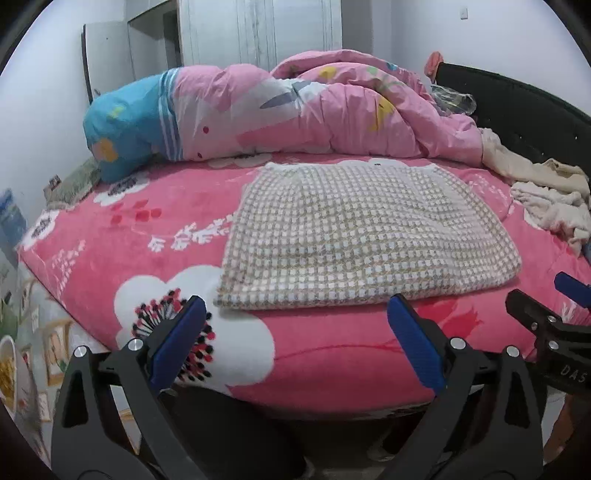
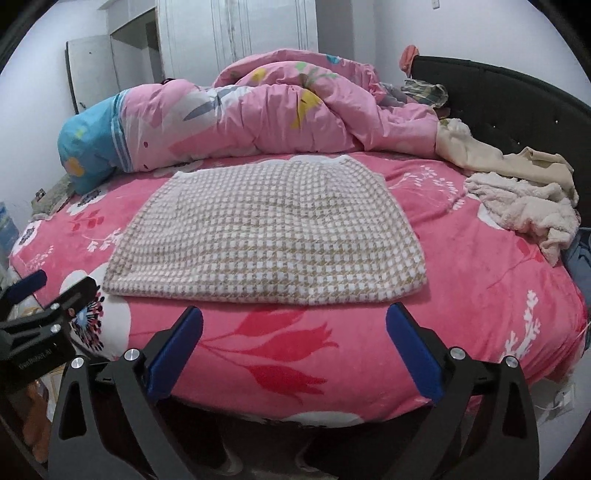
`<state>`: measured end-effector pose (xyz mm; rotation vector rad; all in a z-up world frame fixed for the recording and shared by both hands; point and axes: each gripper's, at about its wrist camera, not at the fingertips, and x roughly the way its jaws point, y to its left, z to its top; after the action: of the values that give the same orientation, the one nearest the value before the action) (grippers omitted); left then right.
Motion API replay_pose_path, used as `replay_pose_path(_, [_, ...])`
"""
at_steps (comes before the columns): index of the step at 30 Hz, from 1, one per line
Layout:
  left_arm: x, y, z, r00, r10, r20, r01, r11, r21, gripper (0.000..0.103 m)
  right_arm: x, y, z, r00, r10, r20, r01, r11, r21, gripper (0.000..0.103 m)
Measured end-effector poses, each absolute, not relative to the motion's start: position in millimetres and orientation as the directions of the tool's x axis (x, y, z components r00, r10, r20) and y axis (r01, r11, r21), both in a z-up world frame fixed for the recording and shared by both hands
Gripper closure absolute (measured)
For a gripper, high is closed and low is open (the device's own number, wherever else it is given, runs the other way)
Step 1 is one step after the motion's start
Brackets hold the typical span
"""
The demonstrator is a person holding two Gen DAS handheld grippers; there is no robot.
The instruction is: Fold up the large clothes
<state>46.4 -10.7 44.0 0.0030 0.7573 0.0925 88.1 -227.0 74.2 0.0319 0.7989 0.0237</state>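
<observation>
Folded garment (image 2: 266, 229) on bed (image 2: 461, 288), quilt (image 2: 258, 118) behind.

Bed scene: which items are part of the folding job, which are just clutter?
Job:
- checked garment, folded flat on the pink bedspread
- left gripper, open, empty
- right gripper, open, empty

Lying about:
- pink duvet, bunched at the far side
- cream clothes pile by the headboard
- wardrobe

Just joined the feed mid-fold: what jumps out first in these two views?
The folded checked garment lies flat mid-bed on the pink floral blanket. Behind it a pink duvet is heaped; a cream clothes pile sits right. Both the left gripper and right gripper hang open, empty.
</observation>
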Motion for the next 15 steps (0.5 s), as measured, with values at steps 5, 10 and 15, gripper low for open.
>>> replay_pose_path(5, [51.9, -10.7, 25.6, 0.659, 0.074, -0.748, -0.108, 0.994, 0.003, 0.008, 90.3, -223.4, 69.6, 0.679, 0.024, -0.734, -0.015, 1.0, 0.02, 0.006])
replay_pose_path(10, [56.6, -14.8, 11.9, 0.613, 0.071, -0.787, -0.106, 0.994, 0.007, 0.008, 92.8, -221.5, 61.4, 0.654, 0.023, -0.756, -0.02, 1.0, 0.014, 0.006])
replay_pose_path(15, [58.3, -17.1, 10.3, 0.606, 0.078, -0.791, -0.109, 0.994, 0.015, 0.008, 92.6, -220.1, 57.1, 0.641, 0.025, -0.767, -0.029, 1.0, 0.009, 0.006])
